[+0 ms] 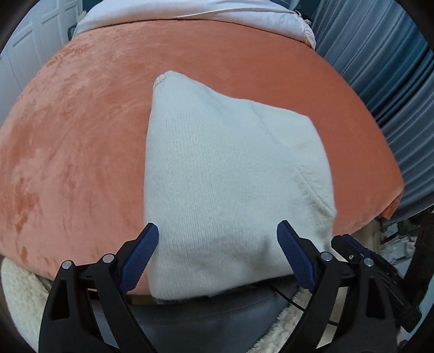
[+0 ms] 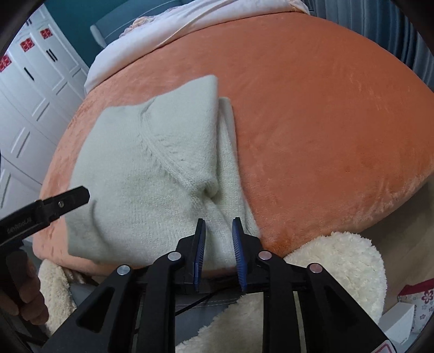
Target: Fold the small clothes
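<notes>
On the near edge of the orange plush bed lies one cream knitted sweater, already partly folded, its long axis running away from the person toward the white bedding at the far side, with its near end hanging just over the bed's edge. The left tool is spread wide open, one blue pad at the sweater's left edge and the other over its near right part, gripping nothing. The right tool sits at the sweater's near right corner with its jaws only narrowly apart; knit shows in the gap between the pads, but they do not look pressed on it, so I judge it open and holding nothing. In the right wrist view a folded-over flap with a ribbed seam lies across the body of the sweater, and a lower layer sticks out along its right side. Both tools are at the near end, so the sweater lies straight ahead of each; the right one is nearer the loose right-hand layer. Count: one garment, two tools, one bed, and a fleecy cream blanket below the bed edge.
</notes>
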{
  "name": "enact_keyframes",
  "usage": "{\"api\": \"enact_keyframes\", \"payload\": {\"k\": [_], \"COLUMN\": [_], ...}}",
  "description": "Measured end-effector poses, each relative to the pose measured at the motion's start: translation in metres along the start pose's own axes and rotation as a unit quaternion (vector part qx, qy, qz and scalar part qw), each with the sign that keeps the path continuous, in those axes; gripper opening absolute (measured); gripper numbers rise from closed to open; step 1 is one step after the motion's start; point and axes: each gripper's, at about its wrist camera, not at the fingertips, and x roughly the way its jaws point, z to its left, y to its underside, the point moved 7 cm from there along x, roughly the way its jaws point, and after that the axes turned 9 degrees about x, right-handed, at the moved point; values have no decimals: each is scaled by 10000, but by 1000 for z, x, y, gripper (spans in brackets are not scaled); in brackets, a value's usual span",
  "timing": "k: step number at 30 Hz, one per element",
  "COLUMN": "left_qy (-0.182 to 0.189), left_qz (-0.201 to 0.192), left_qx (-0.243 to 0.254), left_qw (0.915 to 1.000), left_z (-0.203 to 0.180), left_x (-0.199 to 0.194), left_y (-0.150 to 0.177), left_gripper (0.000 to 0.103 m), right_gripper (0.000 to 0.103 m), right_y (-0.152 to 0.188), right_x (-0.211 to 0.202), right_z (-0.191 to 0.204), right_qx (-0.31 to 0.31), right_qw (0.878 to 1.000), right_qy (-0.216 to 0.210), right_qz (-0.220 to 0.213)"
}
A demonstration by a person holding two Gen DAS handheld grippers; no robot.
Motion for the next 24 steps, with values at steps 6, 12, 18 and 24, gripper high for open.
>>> {"api": "enact_keyframes", "payload": {"k": [6,12,18,24], "left_qy": [39,-67,-193,-222], "left_qz": [173,203,306,314], "left_qx": [-255,-250,-202,-217], "left_qw": [9995,9995,9991,9990], "left_z": [17,20,19,23], "left_x": [-5,-10,0,0], "left_y": [26,39,44,44], "left_gripper": [87,87,88,88], "right_gripper": [62,12,10,15], "right_y": [-4,-24,-37,-27], "right_x": [16,6,-5,31], "right_z": [-2,38,36,26], "right_qx": [520,-166,-518,-355], "right_qw": [9964,9981,9972,9993], "right_qy": [-597,-558,-101,-26], "right_qz": [312,-200,-533,107]}}
